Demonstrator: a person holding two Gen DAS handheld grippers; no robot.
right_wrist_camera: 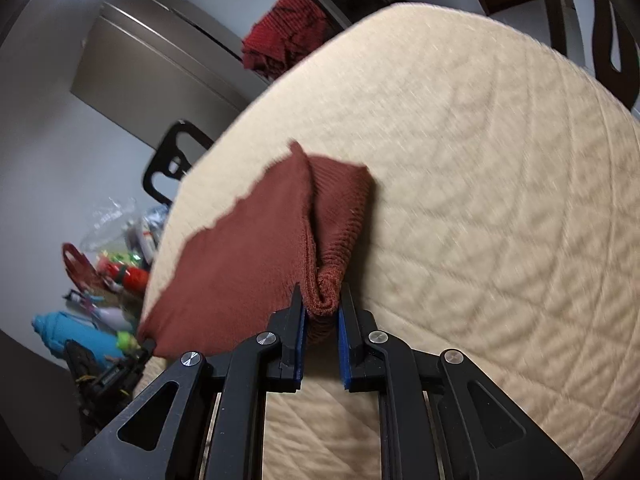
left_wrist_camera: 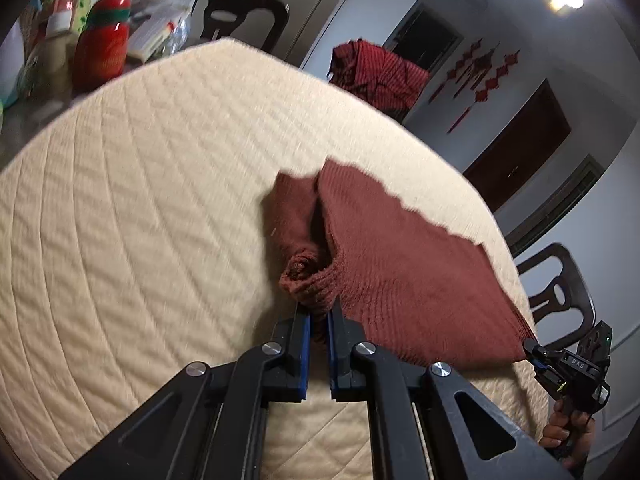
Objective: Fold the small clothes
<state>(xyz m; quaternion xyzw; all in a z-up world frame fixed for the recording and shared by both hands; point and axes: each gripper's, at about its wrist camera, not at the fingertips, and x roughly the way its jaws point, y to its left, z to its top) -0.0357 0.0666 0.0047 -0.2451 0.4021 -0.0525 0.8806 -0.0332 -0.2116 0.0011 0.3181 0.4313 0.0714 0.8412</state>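
A small rust-brown knitted garment (left_wrist_camera: 396,264) is held stretched just above the cream quilted table cover (left_wrist_camera: 140,200). My left gripper (left_wrist_camera: 318,308) is shut on its bunched ribbed corner. My right gripper (right_wrist_camera: 322,296) is shut on the opposite bunched corner of the garment (right_wrist_camera: 240,256). The right gripper also shows in the left wrist view (left_wrist_camera: 532,350) at the cloth's far corner. The left gripper shows in the right wrist view (right_wrist_camera: 146,346) at the garment's lower left corner. The far edge of the garment hangs down towards the cover.
A round table carries the quilted cover (right_wrist_camera: 500,200). Clutter with a red reindeer bottle (left_wrist_camera: 104,52) stands at the table's back left. Dark chairs (left_wrist_camera: 560,292) stand around the table. A red striped cloth (left_wrist_camera: 376,72) hangs on a chair beyond the table.
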